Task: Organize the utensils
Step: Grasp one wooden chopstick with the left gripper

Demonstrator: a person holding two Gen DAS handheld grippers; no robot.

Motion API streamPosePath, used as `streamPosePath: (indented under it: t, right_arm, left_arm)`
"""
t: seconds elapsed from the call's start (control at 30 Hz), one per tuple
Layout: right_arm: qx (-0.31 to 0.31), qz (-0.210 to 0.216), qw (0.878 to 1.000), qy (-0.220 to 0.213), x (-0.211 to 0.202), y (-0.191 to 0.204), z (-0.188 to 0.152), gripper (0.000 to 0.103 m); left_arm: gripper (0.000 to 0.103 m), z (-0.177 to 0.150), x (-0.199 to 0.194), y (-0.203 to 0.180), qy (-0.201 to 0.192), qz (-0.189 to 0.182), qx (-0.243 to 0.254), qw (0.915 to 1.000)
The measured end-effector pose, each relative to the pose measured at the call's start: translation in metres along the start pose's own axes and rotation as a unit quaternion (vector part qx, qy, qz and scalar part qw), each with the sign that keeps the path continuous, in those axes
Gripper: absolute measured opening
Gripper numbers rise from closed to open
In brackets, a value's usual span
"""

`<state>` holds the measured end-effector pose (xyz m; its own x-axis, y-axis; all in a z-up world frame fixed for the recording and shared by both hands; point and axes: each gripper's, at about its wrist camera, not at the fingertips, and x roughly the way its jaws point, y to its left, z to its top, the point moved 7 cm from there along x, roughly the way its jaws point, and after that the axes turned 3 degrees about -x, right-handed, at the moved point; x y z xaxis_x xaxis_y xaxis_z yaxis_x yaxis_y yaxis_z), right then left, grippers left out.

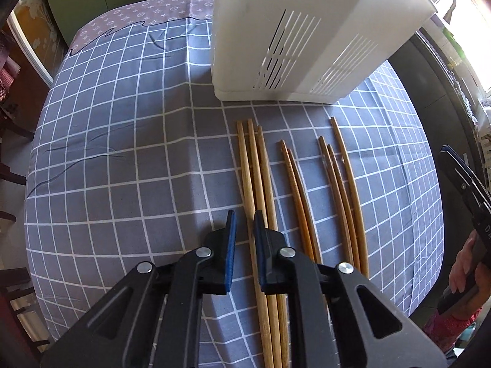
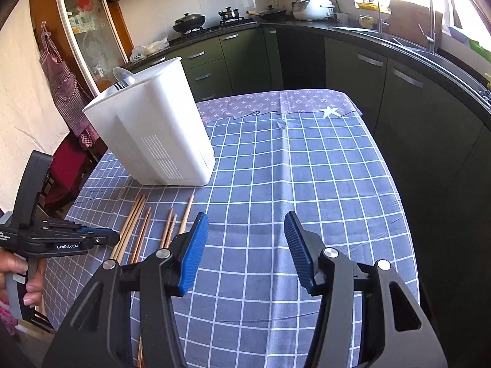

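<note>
Hovering low over the checked grey-blue tablecloth (image 1: 122, 153) with the left gripper (image 1: 245, 230), blue pads narrowed to a slim gap but clamping nothing. Lining up on the leftmost bundle of three pale bamboo chopsticks (image 1: 256, 165), one stick running right between the fingertips and the other two sliding under the right-hand finger. Not possible to tell whether the pads are touching wood or just floating above it.

Sitting just right of those fingers: a darker reddish-brown pair of chopsticks (image 1: 296, 184), then three more brown ones (image 1: 343, 171) further right, all lying roughly parallel and pointing ahead. Straight beyond the fingertips, standing upright past the chopstick tips: the tall white slotted plastic utensil holder (image 1: 294, 43), with a metal spoon (image 2: 122, 76) poking out of its top in the right wrist view.

Off to the right, idling: the right gripper (image 2: 247, 251), fingers spread wide and released, bare cloth between them, chopsticks well off to its left.

Looking like the pick-up step, nothing lifted. Next up, probably: dropping a touch, pinching the pale sticks near this end, then tipping them upright for the holder. Grabbing all three cleanly could be fiddly.
</note>
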<state>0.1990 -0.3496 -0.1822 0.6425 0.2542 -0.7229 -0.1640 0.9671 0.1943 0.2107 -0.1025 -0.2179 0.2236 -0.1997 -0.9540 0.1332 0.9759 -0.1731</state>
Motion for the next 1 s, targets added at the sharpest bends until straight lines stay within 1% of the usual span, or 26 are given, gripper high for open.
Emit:
streamPosePath:
  t: [0.2, 0.27, 0.37, 0.47, 0.6, 0.77, 0.83, 0.87, 0.9, 1.0]
  right_arm:
    - [0.001, 0.003, 1.0, 0.008, 0.004, 0.002, -0.002, 0.052]
    - [0.001, 0.004, 1.0, 0.013, 0.006, 0.003, -0.003, 0.052]
    - [-0.002, 0.002, 1.0, 0.018, 0.008, 0.004, -0.005, 0.053]
    - [-0.008, 0.005, 1.0, 0.027, 0.011, 0.007, -0.005, 0.055]
    - [-0.022, 0.016, 0.998, 0.054, 0.02, 0.018, -0.007, 0.055]
    - [-0.062, 0.009, 0.994, 0.094, 0.04, 0.039, -0.015, 0.055]
    - [-0.067, 0.021, 0.991, 0.11, 0.048, 0.05, -0.017, 0.048]
    - [-0.069, 0.026, 0.99, 0.12, 0.052, 0.055, -0.018, 0.039]
    - [-0.072, 0.027, 0.989, 0.127, 0.056, 0.059, -0.019, 0.034]
    - [-0.074, 0.032, 0.985, 0.151, 0.069, 0.069, -0.023, 0.028]
  left_arm:
    - [0.011, 0.004, 0.009, -0.012, 0.01, 0.015, 0.011, 0.9998]
    - [0.008, 0.009, 0.014, -0.02, 0.01, 0.025, 0.017, 0.9995]
    - [0.007, 0.012, 0.015, -0.023, 0.014, 0.026, 0.022, 0.9993]
    - [0.007, 0.012, 0.013, -0.017, 0.017, 0.02, 0.017, 0.9995]
    - [0.007, 0.013, 0.005, -0.01, -0.004, 0.007, 0.005, 1.0]
    - [0.007, 0.014, -0.015, -0.001, -0.044, 0.005, 0.001, 0.999]
    - [0.007, 0.012, -0.023, 0.004, -0.059, 0.003, -0.001, 0.9983]
    - [0.007, 0.012, -0.028, 0.005, -0.067, 0.002, -0.002, 0.9977]
    - [0.007, 0.009, -0.035, 0.01, -0.076, -0.002, -0.003, 0.9971]
    - [0.007, 0.005, -0.053, 0.017, -0.105, -0.014, -0.007, 0.9943]
